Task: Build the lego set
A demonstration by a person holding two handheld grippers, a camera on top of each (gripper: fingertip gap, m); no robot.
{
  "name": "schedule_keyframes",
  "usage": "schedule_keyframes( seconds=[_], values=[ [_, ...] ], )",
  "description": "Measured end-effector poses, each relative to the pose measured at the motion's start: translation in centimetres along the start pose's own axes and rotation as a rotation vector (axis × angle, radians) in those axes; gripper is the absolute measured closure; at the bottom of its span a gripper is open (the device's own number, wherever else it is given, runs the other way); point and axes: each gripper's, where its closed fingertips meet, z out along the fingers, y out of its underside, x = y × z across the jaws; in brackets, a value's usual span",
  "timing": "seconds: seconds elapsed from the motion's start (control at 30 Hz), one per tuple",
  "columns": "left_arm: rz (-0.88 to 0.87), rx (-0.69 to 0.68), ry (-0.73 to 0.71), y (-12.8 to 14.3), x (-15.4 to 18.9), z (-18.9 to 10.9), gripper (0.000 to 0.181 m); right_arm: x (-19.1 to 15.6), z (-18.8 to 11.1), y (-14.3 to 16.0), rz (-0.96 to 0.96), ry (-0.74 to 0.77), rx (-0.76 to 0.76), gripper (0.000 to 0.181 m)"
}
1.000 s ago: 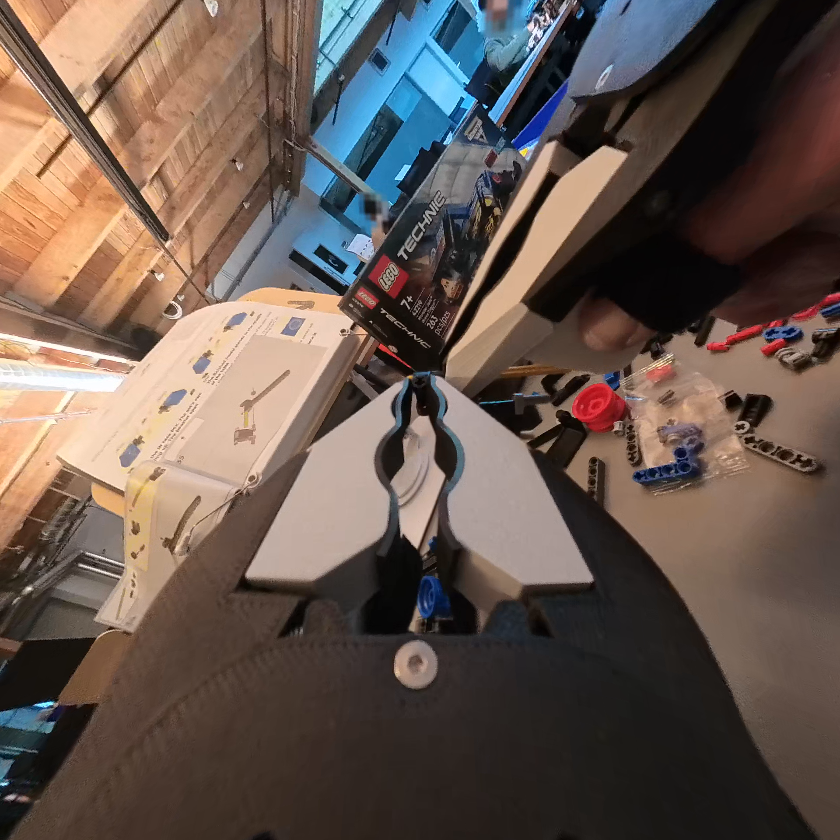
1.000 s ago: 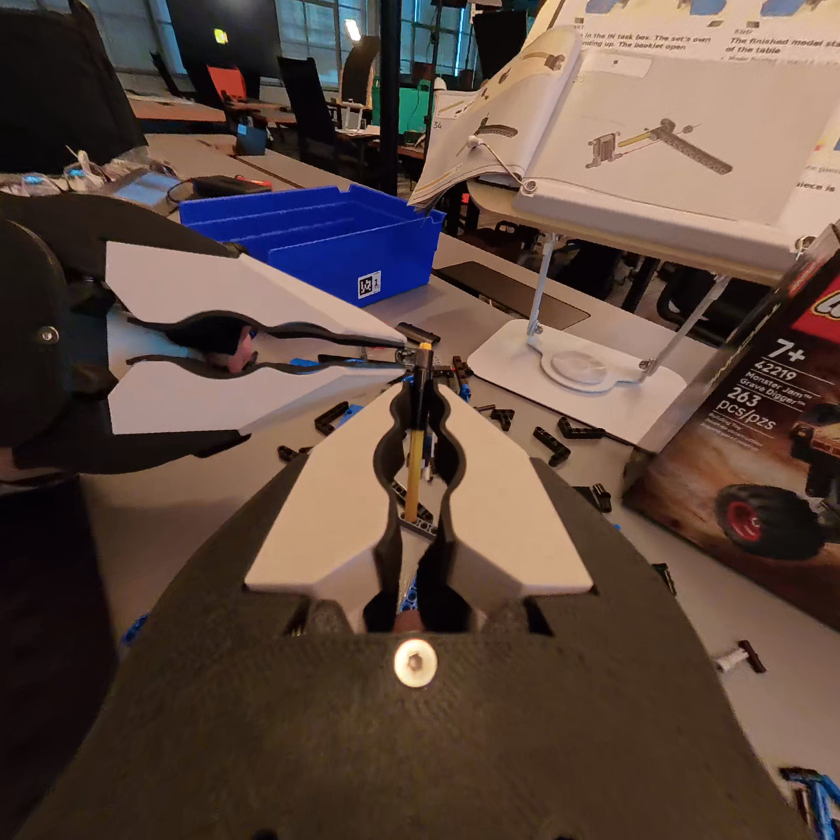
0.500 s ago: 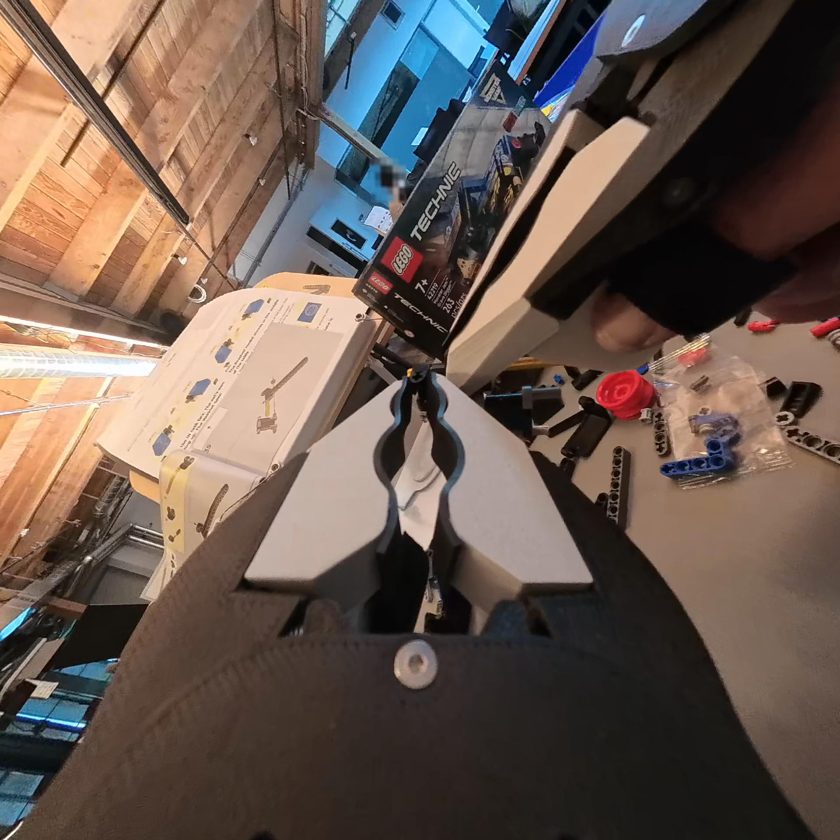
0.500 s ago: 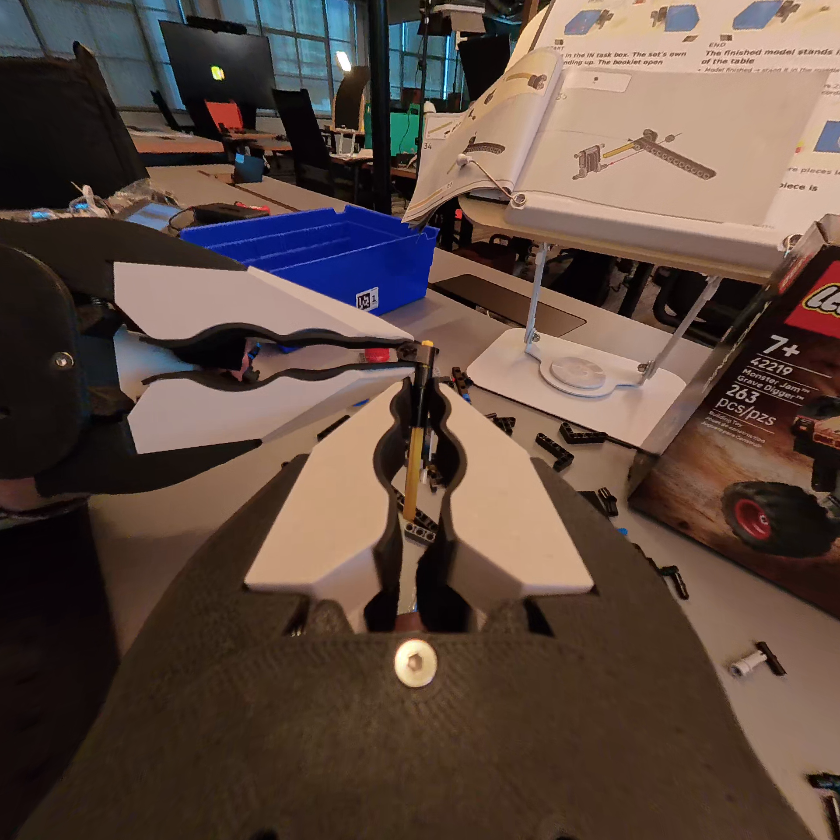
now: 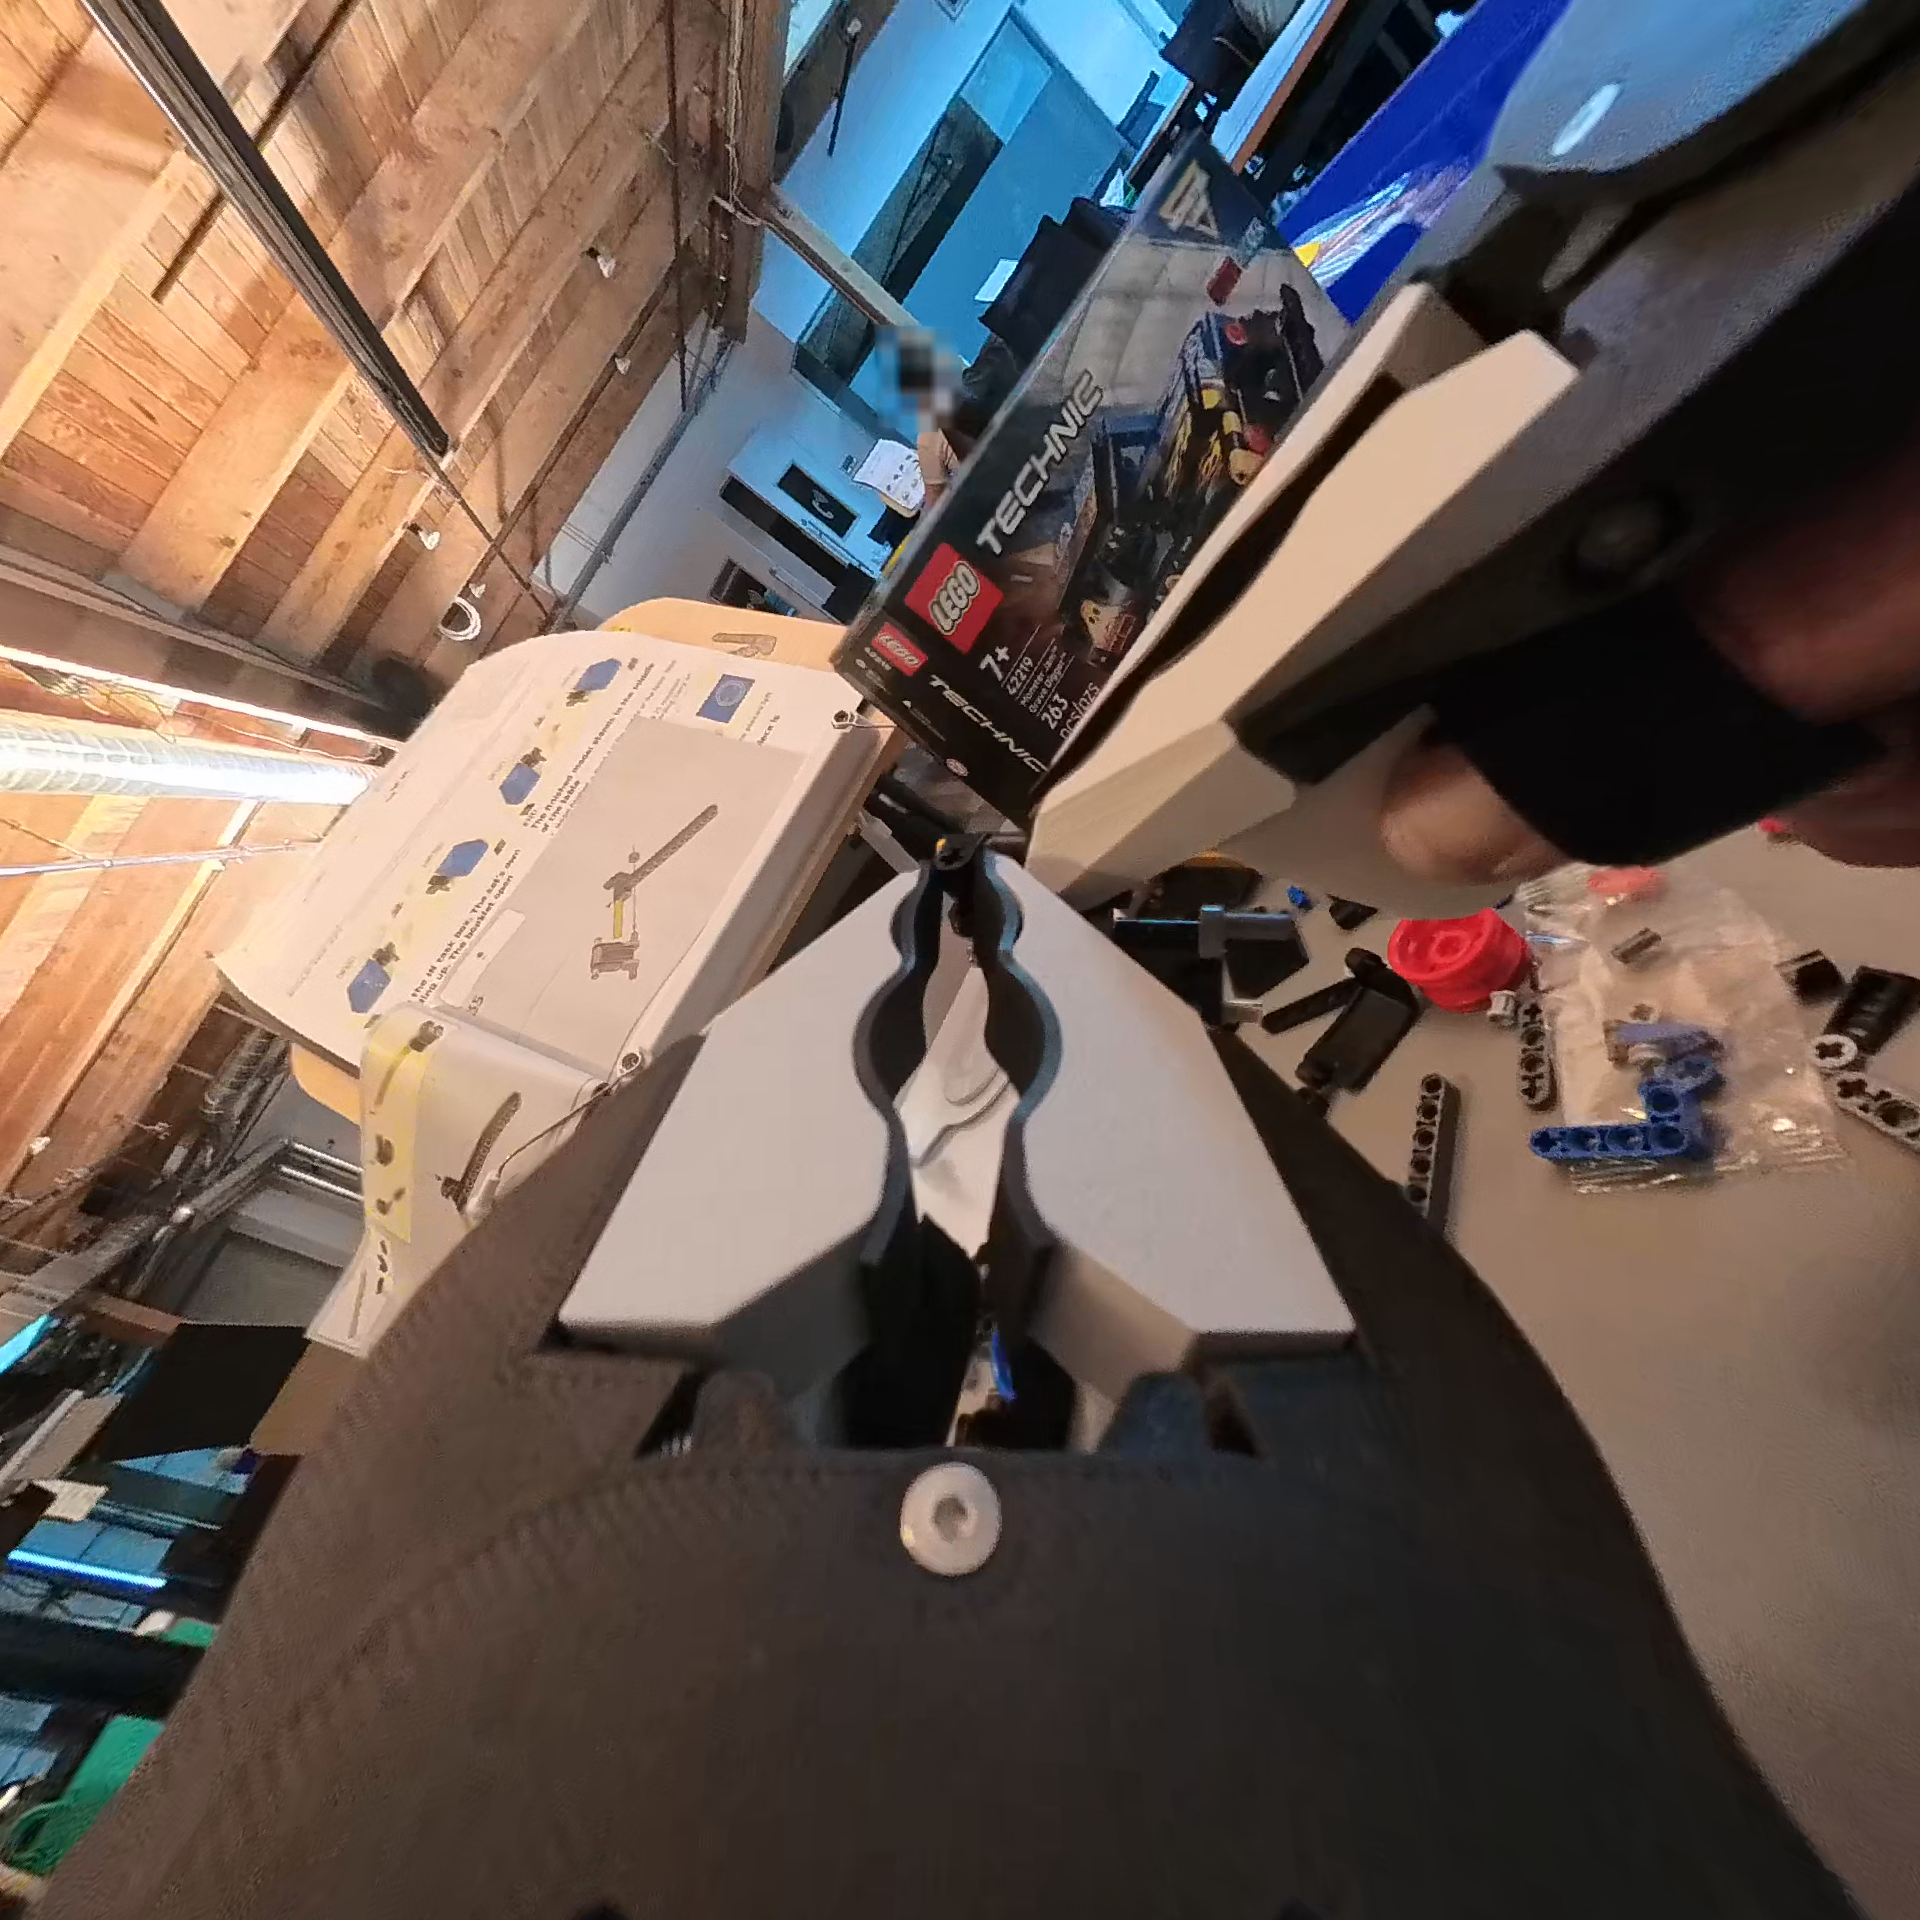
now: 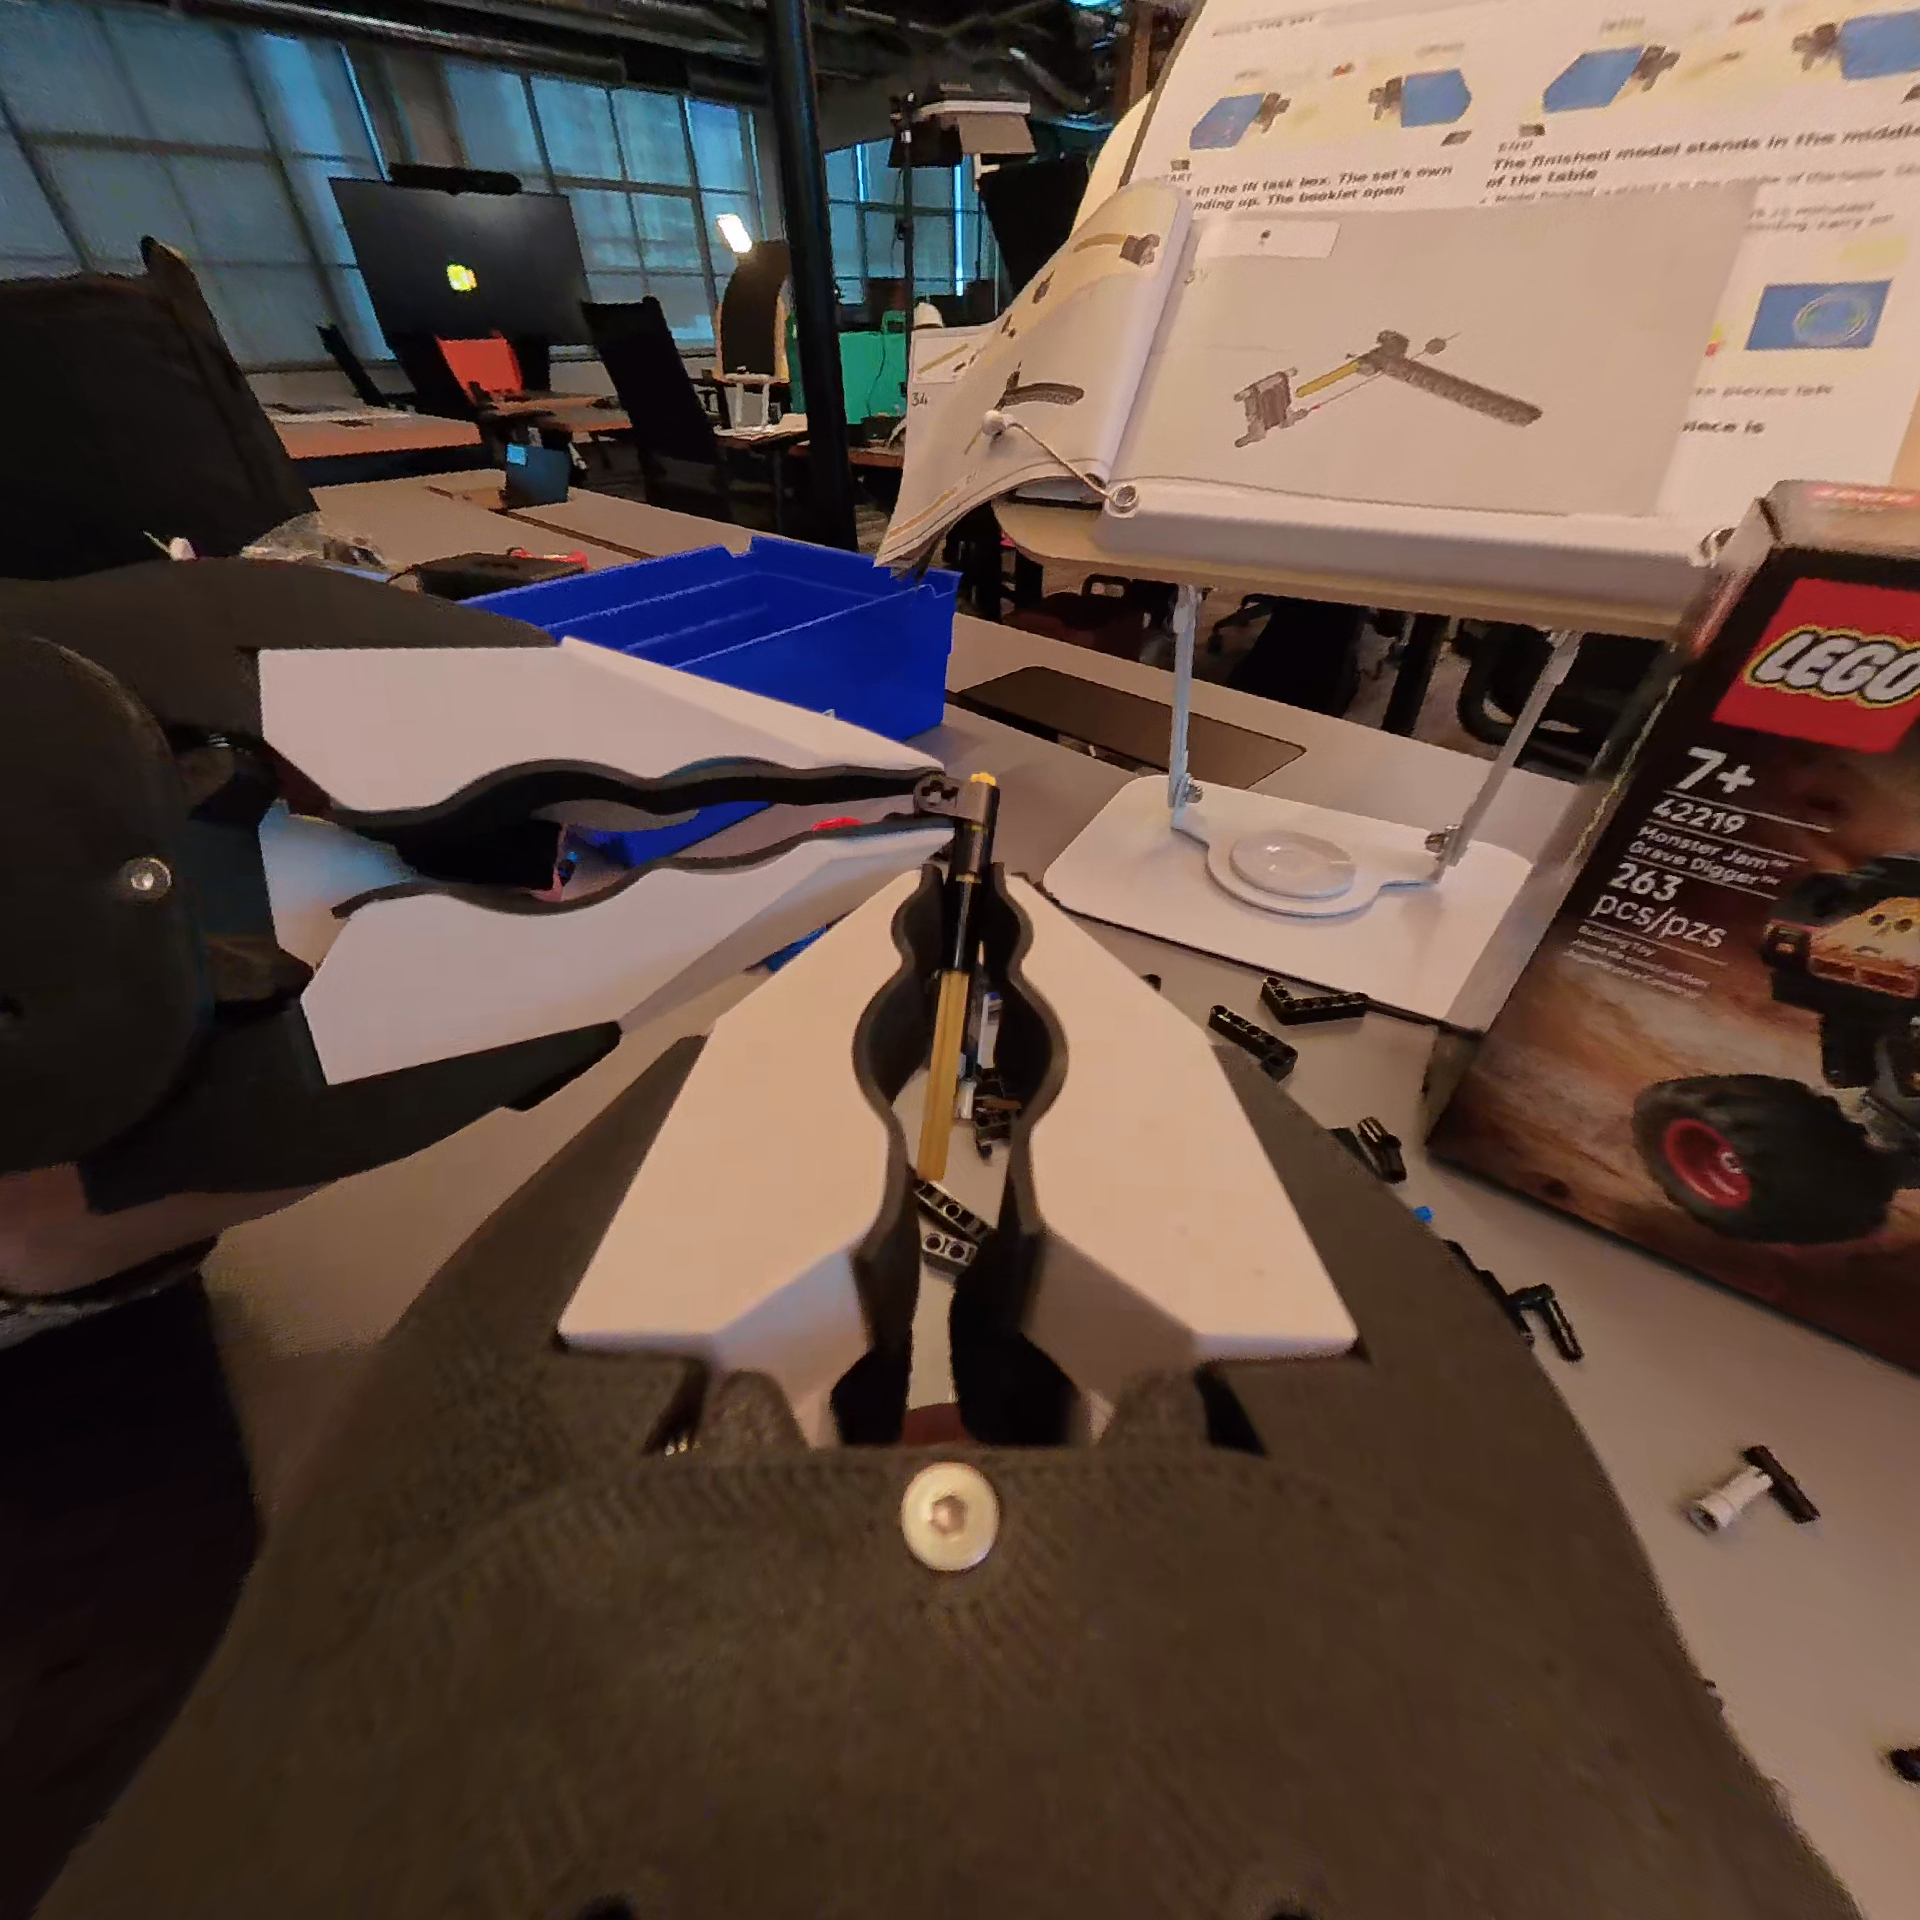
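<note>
The right gripper [image 6: 954,894] is clamped on a yellow rod [image 6: 943,1060] with a black sleeve. The left gripper [image 6: 935,805] is pinched on a small black connector [image 6: 938,793] touching the rod's top, just left of the book stand [image 6: 1288,883]. How the parts join is hard to make out.

Printed writing is showing on the toy box [image 6: 1704,935] at the right and on the instruction sheet [image 6: 1558,135] at the upper right; none is being repeated here.
</note>
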Motion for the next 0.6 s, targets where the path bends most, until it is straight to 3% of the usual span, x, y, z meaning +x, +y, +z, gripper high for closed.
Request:
schedule_keyframes(
  seconds=[0.27, 0.6],
  values=[
    [-0.034, 0.025, 0.016, -0.5, -0.1, 0.2, 0.177, 0.4, -0.4, -0.4, -0.063, 0.033, 0.007, 0.175],
    [-0.106, 0.08, 0.104, -0.4, 0.8, 0.0, 0.177, 1.1, -0.8, -0.4, -0.058, -0.029, 0.005, 0.174]
  ],
)
